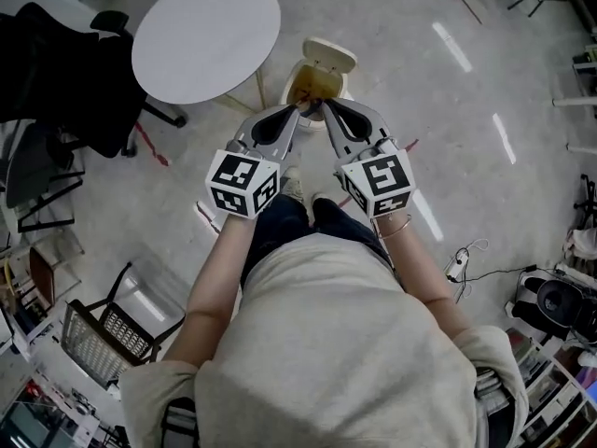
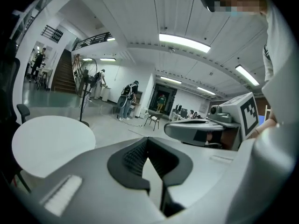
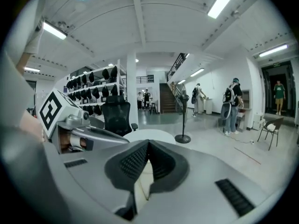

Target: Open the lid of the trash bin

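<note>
In the head view a small cream trash bin (image 1: 300, 90) stands on the floor beside the round table. Its lid (image 1: 329, 56) is tipped up at the far side, and a yellow-brown inside shows. My left gripper (image 1: 297, 111) and right gripper (image 1: 324, 109) are held side by side just above the bin's near rim, with their tips close together. Both are shut with nothing between the jaws. In the left gripper view the left gripper (image 2: 148, 139) points across the room, and so does the right gripper (image 3: 148, 143) in its own view. Neither gripper view shows the bin.
A white round table (image 1: 206, 35) stands left of the bin, with a black office chair (image 1: 65, 73) beyond it. A wire basket (image 1: 103, 332) sits at the lower left and cables and gear (image 1: 558, 299) at the right. A fan stand (image 3: 182, 119) and people are far off.
</note>
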`<state>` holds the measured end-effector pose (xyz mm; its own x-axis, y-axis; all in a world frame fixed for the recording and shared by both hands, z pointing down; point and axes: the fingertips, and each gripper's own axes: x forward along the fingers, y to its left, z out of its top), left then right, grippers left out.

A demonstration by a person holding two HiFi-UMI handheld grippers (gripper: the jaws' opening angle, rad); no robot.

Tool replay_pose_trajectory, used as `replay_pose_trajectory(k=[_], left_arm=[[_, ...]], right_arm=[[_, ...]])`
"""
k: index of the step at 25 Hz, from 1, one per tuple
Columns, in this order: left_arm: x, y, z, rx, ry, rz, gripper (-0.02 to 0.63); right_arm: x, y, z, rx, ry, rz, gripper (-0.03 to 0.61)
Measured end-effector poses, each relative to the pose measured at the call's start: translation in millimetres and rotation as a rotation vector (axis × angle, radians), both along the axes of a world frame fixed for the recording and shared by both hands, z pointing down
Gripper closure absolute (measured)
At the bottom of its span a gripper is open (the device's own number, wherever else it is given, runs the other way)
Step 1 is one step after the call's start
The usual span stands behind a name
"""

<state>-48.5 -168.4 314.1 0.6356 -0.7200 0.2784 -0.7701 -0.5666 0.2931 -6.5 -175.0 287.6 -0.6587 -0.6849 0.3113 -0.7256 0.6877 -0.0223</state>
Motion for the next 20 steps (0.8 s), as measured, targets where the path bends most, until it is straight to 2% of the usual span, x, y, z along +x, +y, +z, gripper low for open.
replay_pose_trajectory(k=[5, 8, 15, 20], left_arm=[[4, 6, -23, 0.076, -0.004, -0.016, 0.604], [2, 6, -29, 0.105, -0.022, -0.016, 0.604], [-5, 10, -35, 0.128, -0.044, -0.029, 0.604], [-3, 16, -33, 0.121, -0.047, -0.024, 0.604]], right_arm=[[-3, 13, -12, 0.03, 0.021, -0.065, 0.571], [-2, 17, -23, 0.034, -0.002, -0.054, 0.571], [0, 18, -44, 0.1, -0.01, -0.023, 0.571], [-1, 23, -45, 0.093, -0.022, -0.021, 0.571]])
